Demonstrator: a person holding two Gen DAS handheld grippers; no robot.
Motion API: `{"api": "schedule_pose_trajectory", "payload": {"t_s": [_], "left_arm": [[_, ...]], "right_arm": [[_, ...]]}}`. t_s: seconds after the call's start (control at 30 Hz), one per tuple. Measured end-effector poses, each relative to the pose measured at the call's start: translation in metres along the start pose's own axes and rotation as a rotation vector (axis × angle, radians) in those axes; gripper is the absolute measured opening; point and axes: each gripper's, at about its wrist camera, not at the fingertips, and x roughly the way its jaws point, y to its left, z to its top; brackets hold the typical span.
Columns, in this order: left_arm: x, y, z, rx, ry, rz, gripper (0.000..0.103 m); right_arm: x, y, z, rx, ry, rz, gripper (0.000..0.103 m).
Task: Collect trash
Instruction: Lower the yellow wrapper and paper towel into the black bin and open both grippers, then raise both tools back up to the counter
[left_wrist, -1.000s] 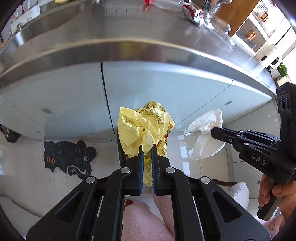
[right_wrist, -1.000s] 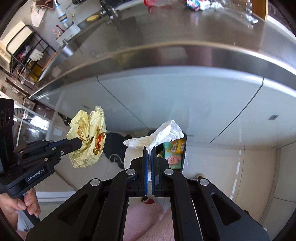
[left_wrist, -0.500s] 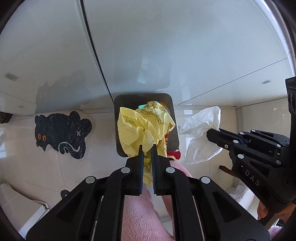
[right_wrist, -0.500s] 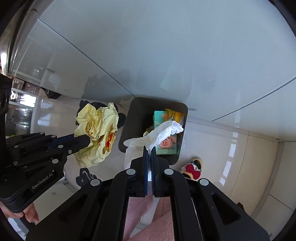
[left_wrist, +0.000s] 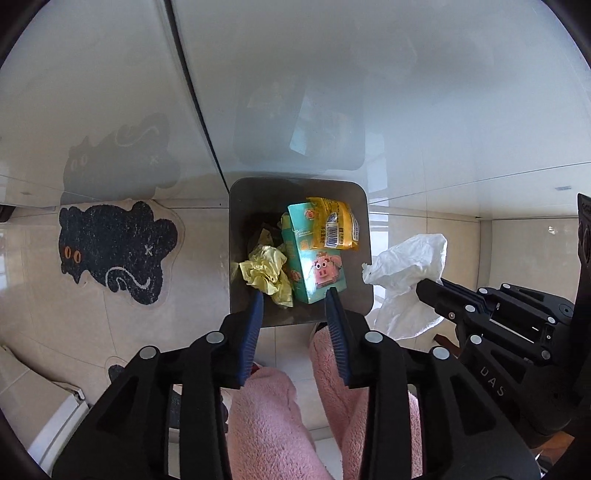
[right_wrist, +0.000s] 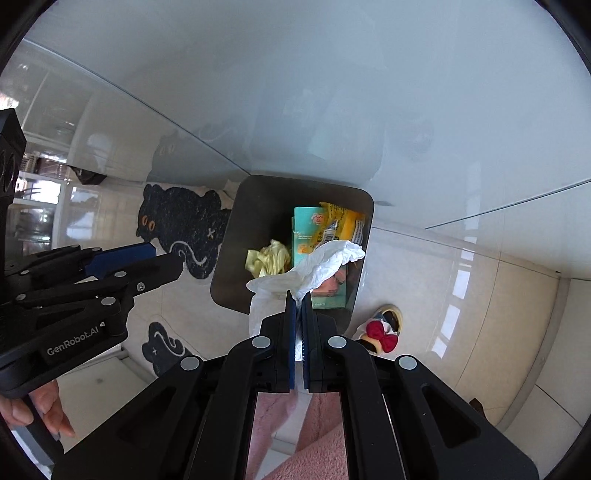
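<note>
**Q:** Grippers over the bin, one loaded and one empty: which step is in hand?

**A:** Release of the white tissue (right_wrist: 317, 267). The right gripper (right_wrist: 298, 306) has its jaws pressed together on the tissue's lower fold; the crumpled sheet hangs above the near edge of the dark bin (right_wrist: 229, 266). The left gripper (left_wrist: 294, 312) stands wide apart and holds nothing, hovering over the bin's near rim.

**Q:** Where does the rest of the trash lie?

**A:** Inside the bin: a yellow crumpled wrapper (left_wrist: 267, 275) at the near left, a teal carton with a pig (left_wrist: 314, 266) beside it, and a yellow packet (left_wrist: 334, 229) resting on the carton's far end.

**Q:** How is the drop best made?

**A:** In the left view the tissue appears beside the bin's right wall, so part of it probably overhangs the floor. Judged from this, the right gripper should carry further over the opening, toward the carton, then part its jaws fully. Tissue is light and may cling to the pads or drift; a low release, clear of the left gripper, should land it inside.
</note>
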Motion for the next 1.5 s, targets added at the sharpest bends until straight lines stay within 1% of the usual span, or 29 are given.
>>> {"api": "schedule_pose_trajectory", "payload": {"t_s": [0.03,0.07,0.1,0.17,0.3,0.37,0.43,0.5,0.67,0.77,0.83,1.0,1.1,1.17,1.23,1.27,1.33,1.4,1.5], "left_arm": [[-0.001,0.002,0.0,-0.007,-0.003,0.003,0.042],[-0.002,0.003,0.001,-0.014,-0.005,0.006,0.044],[-0.004,0.005,0.001,-0.022,-0.008,0.008,0.045],[-0.007,0.008,0.002,-0.032,-0.018,0.013,0.049],[-0.011,0.019,0.003,-0.059,-0.017,0.014,0.051],[-0.016,0.024,0.003,-0.073,-0.027,0.016,0.054],[-0.022,0.027,0.002,-0.075,-0.038,0.023,0.056],[-0.028,0.031,0.001,-0.078,-0.048,0.022,0.057],[-0.044,0.038,-0.001,-0.093,-0.071,0.027,0.058],[-0.061,0.04,-0.005,-0.103,-0.09,0.022,0.059],[-0.078,0.036,-0.009,-0.096,-0.114,0.014,0.063],[-0.126,0.012,-0.024,-0.028,-0.184,0.005,0.072],[-0.155,-0.005,-0.03,0.016,-0.226,-0.004,0.076],[-0.176,-0.014,-0.032,0.029,-0.254,-0.023,0.08],[-0.197,-0.025,-0.032,0.049,-0.286,-0.04,0.082],[-0.208,-0.032,-0.031,0.065,-0.304,-0.049,0.084],[-0.229,-0.046,-0.027,0.093,-0.339,-0.068,0.086],[-0.249,-0.059,-0.02,0.111,-0.373,-0.087,0.088],[-0.28,-0.08,-0.006,0.135,-0.436,-0.122,0.089]], "right_arm": [[0.002,0.001,0.001,-0.001,0.004,0.005,0.004],[0.003,0.003,0.001,-0.004,0.007,0.012,0.006],[0.004,0.005,0.002,-0.007,0.008,0.015,0.007],[0.007,0.009,0.005,-0.004,0.012,0.018,0.008],[0.011,0.015,0.009,-0.004,0.022,0.014,0.009],[0.012,0.017,0.01,-0.009,0.026,0.011,0.009],[0.01,0.019,0.01,-0.018,0.026,0.011,0.014],[0.008,0.019,0.01,-0.018,0.018,0.024,0.037],[-0.003,0.022,0.011,-0.018,0.0,0.022,0.037],[-0.019,0.021,0.008,-0.019,-0.017,0.024,0.038],[-0.038,0.02,0.004,-0.022,-0.04,0.031,0.043],[-0.112,0.012,-0.009,-0.01,-0.148,0.053,0.067],[-0.16,0.002,-0.019,-0.001,-0.219,0.05,0.074],[-0.19,-0.007,-0.024,0.012,-0.263,0.044,0.074],[-0.22,-0.018,-0.026,0.029,-0.309,0.035,0.081],[-0.234,-0.023,-0.026,0.039,-0.339,0.025,0.087],[-0.265,-0.035,-0.027,0.058,-0.415,0.009,0.087],[-0.294,-0.047,-0.023,0.075,-0.471,0.008,0.087],[-0.332,-0.065,-0.012,0.099,-0.548,0.027,0.087]]}}
